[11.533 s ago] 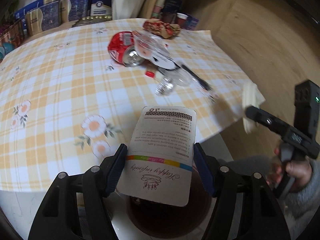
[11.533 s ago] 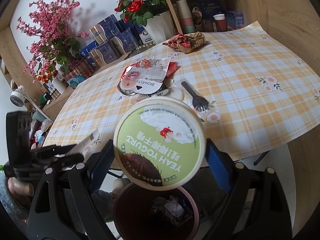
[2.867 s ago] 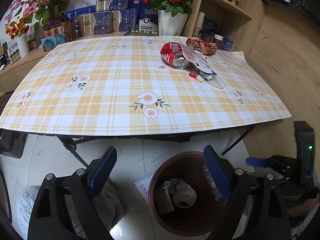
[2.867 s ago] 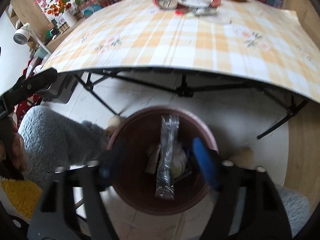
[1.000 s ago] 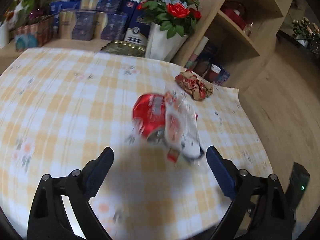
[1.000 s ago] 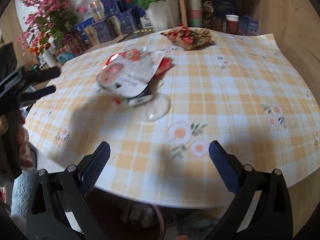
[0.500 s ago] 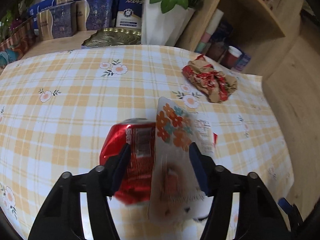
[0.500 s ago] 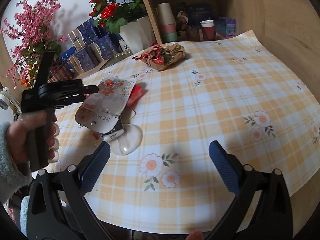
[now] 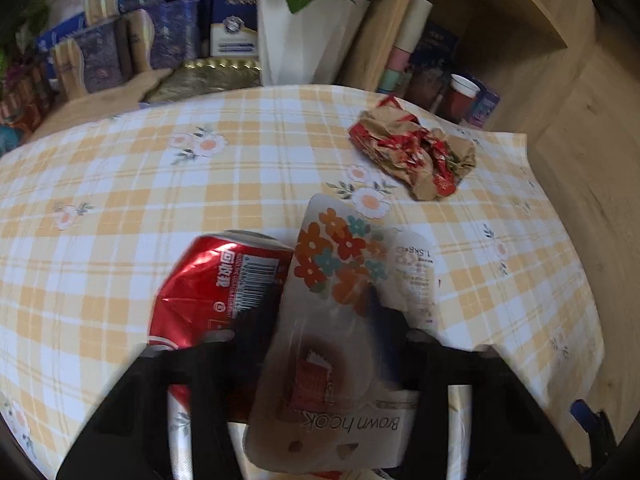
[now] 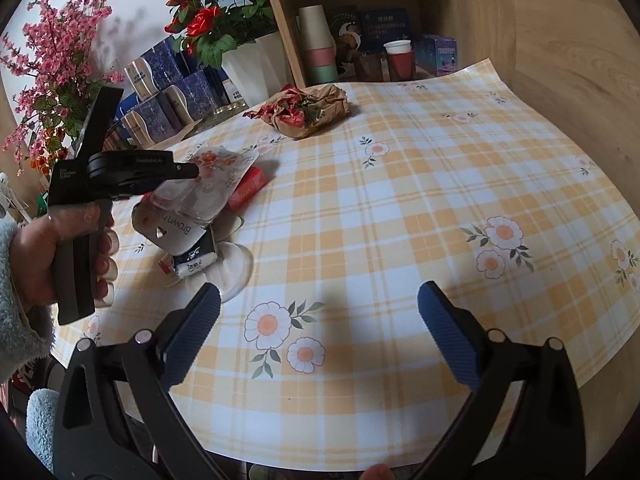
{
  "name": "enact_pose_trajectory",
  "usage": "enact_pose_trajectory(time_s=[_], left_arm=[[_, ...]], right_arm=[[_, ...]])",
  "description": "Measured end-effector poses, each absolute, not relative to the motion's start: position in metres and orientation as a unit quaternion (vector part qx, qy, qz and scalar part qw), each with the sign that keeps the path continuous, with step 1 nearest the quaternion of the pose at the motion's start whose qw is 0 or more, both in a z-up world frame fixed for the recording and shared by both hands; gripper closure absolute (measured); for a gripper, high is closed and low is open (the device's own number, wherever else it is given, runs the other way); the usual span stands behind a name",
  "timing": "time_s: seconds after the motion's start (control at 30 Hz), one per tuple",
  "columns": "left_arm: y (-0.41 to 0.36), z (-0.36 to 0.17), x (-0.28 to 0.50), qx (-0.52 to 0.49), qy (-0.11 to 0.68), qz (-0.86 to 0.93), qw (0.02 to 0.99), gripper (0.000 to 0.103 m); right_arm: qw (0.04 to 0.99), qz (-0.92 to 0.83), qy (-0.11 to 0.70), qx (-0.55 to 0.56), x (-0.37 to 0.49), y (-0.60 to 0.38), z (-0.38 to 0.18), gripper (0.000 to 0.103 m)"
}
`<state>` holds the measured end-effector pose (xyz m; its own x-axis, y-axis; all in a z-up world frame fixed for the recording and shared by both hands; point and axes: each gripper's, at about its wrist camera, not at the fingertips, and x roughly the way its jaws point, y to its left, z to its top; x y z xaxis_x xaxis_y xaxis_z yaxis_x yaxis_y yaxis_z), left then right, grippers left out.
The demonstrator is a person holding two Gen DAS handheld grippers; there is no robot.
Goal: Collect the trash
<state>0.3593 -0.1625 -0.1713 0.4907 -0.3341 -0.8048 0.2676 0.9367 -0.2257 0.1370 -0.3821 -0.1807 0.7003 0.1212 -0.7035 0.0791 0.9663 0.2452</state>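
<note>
Left gripper [image 9: 320, 312] jaws just closing round glossy plastic blister pack [image 9: 336, 320], crumpled red can [image 9: 212, 284] beside, right gripper [image 10: 318, 320] spread wide, empty.

a can [image 9: 216, 288] lies on the table [image 9: 120, 184] just left of a plastic package [image 9: 340, 320], which overlaps it; a crumpled wrapper [image 9: 416, 160] sits farther back to the right, with a vase [image 9: 296, 40] and boxes [image 9: 96, 56] behind.

I see the table [image 10: 400, 208] under a yellow-checked flowered cloth. At its far edge lies a crumpled red-and-brown paper wrapper [image 10: 308, 114]. On the left lie a crushed red can [image 9: 216, 284], a clear blister pack [image 9: 340, 320] and a clear round lid [image 10: 236, 264], bunched together.
</note>
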Motion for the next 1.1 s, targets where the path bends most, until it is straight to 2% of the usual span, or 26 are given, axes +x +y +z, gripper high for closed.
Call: enact_pose_trajectory(time_s=[0.03, 0.2, 0.5, 0.8, 0.83, 0.87, 0.9, 1.1], left_arm=[[-0.161, -0.17, 0.36, -0.039, 0.474, -0.176, 0.862, 0.068], [-0.144, -0.153, 0.349, -0.048, 0.444, -0.197, 0.873, 0.073], [-0.069, -0.103, 0.302, -0.088, 0.388, -0.219, 0.891, 0.075], [0.026, -0.084, 0.248, -0.112, 0.35, -0.162, 0.916, 0.075], [0.033, -0.084, 0.246, -0.116, 0.351, -0.157, 0.916, 0.079], [0.042, -0.084, 0.242, -0.123, 0.35, -0.153, 0.916, 0.091], [0.047, -0.085, 0.24, -0.127, 0.352, -0.146, 0.916, 0.095], [0.062, -0.104, 0.241, -0.131, 0.365, -0.137, 0.912, 0.098]], right_arm=[[0.911, 0.014, 0.391, 0.133, 0.138, -0.382, -0.181, 0.005], [0.909, 0.015, 0.39, 0.143, 0.141, -0.387, -0.178, 0.006], [0.914, 0.026, 0.385, 0.127, 0.163, -0.384, -0.156, 0.006], [0.915, 0.064, 0.394, 0.059, 0.223, -0.364, -0.134, 0.006], [0.914, 0.065, 0.397, 0.041, 0.234, -0.361, -0.134, 0.006], [0.913, 0.064, 0.403, 0.017, 0.251, -0.356, -0.135, 0.006], [0.911, 0.062, 0.407, 0.0, 0.266, -0.354, -0.137, 0.006], [0.898, 0.008, 0.432, -0.08, 0.362, -0.341, -0.16, 0.006]])
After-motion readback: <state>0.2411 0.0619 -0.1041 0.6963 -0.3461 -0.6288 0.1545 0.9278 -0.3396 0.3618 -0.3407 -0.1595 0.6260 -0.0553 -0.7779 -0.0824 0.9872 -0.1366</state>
